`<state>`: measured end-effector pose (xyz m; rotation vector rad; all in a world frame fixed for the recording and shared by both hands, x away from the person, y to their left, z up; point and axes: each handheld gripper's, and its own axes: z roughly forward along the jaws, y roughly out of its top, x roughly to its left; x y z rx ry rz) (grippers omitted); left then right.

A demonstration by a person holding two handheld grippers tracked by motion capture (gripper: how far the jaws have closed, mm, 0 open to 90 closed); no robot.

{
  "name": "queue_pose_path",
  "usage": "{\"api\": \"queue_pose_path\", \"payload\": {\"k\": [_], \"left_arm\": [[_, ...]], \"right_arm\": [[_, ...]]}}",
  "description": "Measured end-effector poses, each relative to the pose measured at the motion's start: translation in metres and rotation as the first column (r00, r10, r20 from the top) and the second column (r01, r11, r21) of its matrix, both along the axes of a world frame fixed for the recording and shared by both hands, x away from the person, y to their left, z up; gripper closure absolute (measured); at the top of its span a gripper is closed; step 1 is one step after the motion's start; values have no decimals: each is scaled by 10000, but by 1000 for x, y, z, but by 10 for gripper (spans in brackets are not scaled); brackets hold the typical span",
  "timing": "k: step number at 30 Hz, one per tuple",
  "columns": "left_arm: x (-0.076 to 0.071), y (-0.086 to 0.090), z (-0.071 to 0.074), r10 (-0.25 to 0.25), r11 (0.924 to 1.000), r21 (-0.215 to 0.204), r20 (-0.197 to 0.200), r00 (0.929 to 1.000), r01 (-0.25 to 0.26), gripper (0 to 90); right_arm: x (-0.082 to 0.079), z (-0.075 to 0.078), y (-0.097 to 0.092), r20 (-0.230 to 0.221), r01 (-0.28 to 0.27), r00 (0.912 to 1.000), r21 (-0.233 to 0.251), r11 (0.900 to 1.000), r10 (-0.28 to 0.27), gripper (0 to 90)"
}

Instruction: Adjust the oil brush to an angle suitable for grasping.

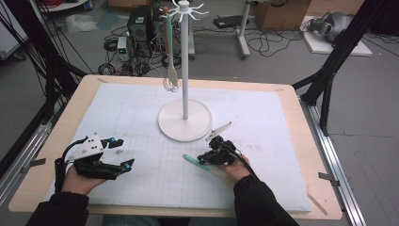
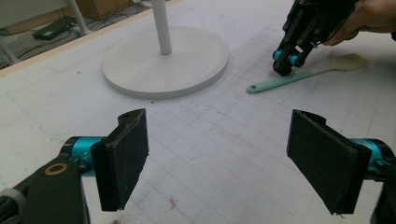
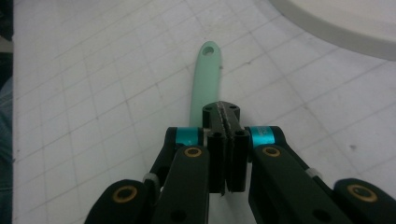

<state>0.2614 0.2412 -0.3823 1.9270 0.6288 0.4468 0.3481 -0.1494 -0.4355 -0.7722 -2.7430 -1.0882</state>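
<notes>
Both of my sleeved forearms come in at the near edge of the surface (image 1: 56, 141), which is a pale wooden board under a white gridded mat; at the left, my left hand (image 1: 77, 181) holds the left gripper (image 1: 120, 153) just above the mat, its jaws standing well apart with nothing between them; in the left gripper view the two black pads (image 2: 122, 156) frame bare grid squares; further right and away from me stands the white hanging stand (image 1: 185, 70), its round base (image 1: 176, 125) resting flat on the mat and a whisk with a wooden handle (image 1: 171, 70) dangling from one of the hooks at its top; right of the base, my right hand (image 1: 235, 169) carries the right gripper (image 1: 203, 159), its jaws pressed together; whether the handle is pinched between them I cannot tell; the spatula (image 1: 193, 161) has a mint-green handle and a pale blade and lies flat on the mat near my right hand, its handle end with the hanging hole (image 3: 208, 49) reaching out past the right gripper's tips in the right gripper view.
</notes>
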Motion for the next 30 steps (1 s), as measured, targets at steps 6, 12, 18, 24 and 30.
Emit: {"api": "queue_pose_path", "payload": {"k": [6, 12, 18, 24, 30], "left_arm": [[0, 0, 0, 6, 10000, 3, 15, 10000, -6, 212], [0, 0, 0, -14, 10000, 19, 10, 10000, 14, 212], [0, 0, 0, -7, 10000, 8, 20, 10000, 7, 212], [0, -1, -1, -28, 10000, 32, -1, 10000, 28, 212], [0, -1, -1, -33, 10000, 24, -11, 10000, 33, 212]], "right_arm": [[-6, 1, 8, -60, -388, 9992, -75, 9992, 387, 894], [-10, 1, 12, -6, -671, 9977, -97, 9977, 671, 893], [-11, 2, 13, 43, -840, 9964, -126, 9964, 841, 892], [-15, 10, 9, 334, -850, 9958, -74, 9963, 852, 852], [-25, 16, -1, 685, -910, 9933, -262, 9955, 926, 804]]}}
